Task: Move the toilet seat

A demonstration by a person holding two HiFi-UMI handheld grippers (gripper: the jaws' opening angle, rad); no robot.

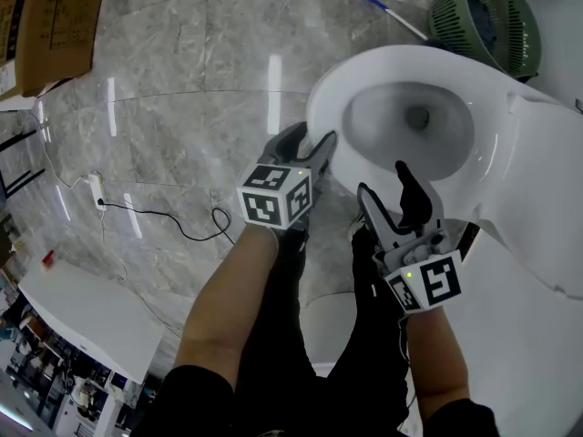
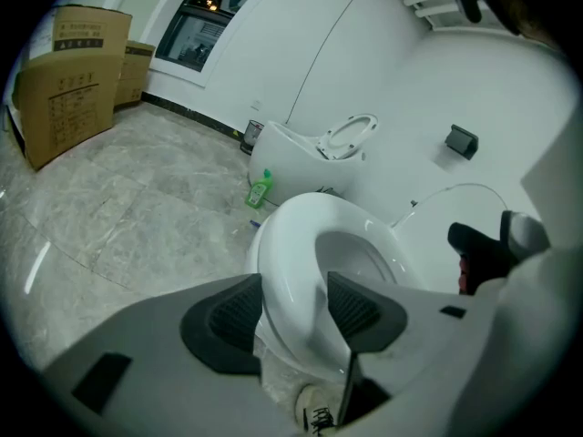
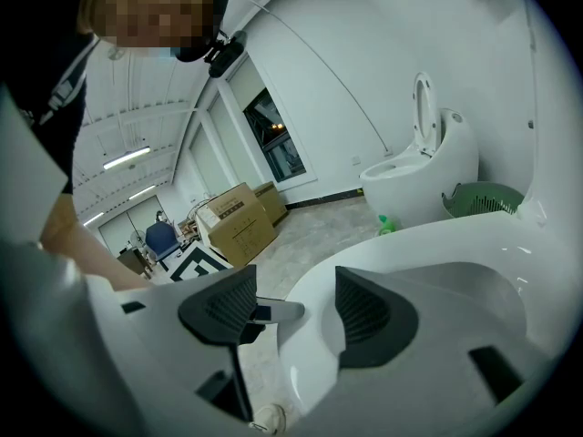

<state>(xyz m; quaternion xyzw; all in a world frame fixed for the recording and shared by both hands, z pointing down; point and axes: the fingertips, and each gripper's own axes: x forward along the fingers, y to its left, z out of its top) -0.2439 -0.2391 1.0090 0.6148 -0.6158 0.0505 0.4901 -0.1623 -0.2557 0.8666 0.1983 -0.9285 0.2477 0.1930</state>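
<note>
The white toilet seat [image 1: 326, 107] lies down on the bowl at the upper right of the head view. My left gripper [image 1: 312, 137] stands at the seat's front left, its jaws straddling the rim. In the left gripper view the seat [image 2: 291, 244] fills most of the gap of that gripper [image 2: 296, 308], and the pads do not visibly press on it. My right gripper [image 1: 383, 180] is open at the front edge. In its own view the seat [image 3: 437, 248] runs between the jaws of the right gripper [image 3: 296, 312], with a gap at the left pad.
The raised lid [image 1: 547, 180] stands behind the bowl. A green basket [image 1: 496, 16] and a blue-tipped stick [image 1: 392, 12] lie beyond it. Cardboard boxes [image 1: 55, 16] stand at the far left, and a black cable [image 1: 173, 226] crosses the marble floor. A second toilet [image 2: 319, 148] and a green bottle [image 2: 260, 189] stand by the wall.
</note>
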